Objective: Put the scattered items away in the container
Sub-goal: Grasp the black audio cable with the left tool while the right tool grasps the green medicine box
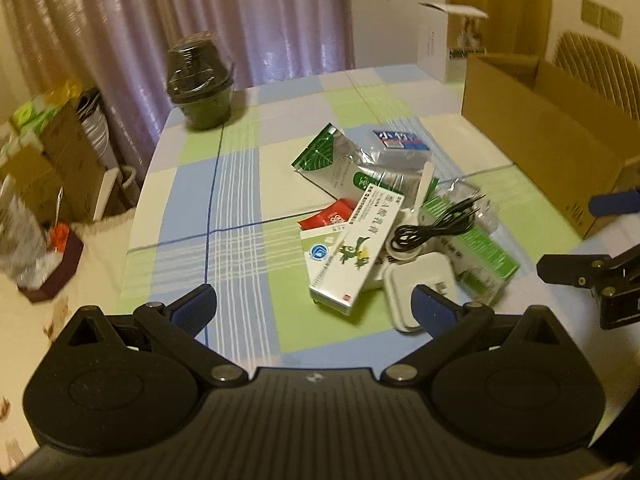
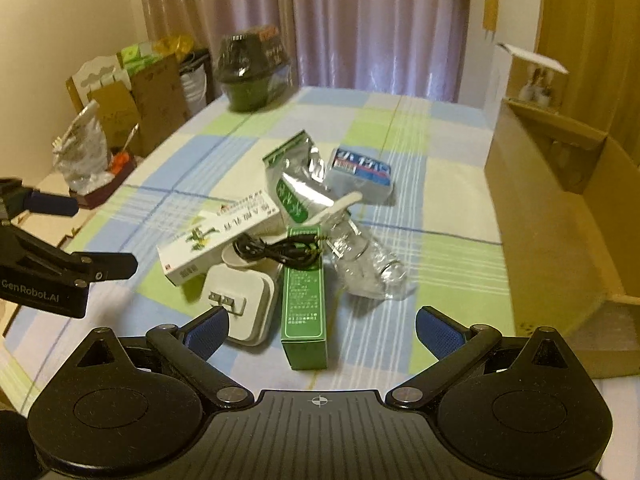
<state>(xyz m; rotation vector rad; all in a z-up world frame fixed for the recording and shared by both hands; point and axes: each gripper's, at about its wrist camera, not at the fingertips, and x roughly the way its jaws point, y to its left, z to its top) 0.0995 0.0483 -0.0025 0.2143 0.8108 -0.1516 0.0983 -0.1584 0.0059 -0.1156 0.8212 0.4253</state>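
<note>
Both tongs, left (image 1: 314, 304) and right (image 2: 322, 328), were held wide and empty. The pile (image 2: 288, 232) lay just ahead, nothing yet gripped; the carton (image 2: 560, 216) stood rightward. A first grasp was probably called for.

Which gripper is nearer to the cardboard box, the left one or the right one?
Right. The right gripper hangs open beside the cardboard box, which lies just to its right. The left gripper is farther, across the pile.
</note>
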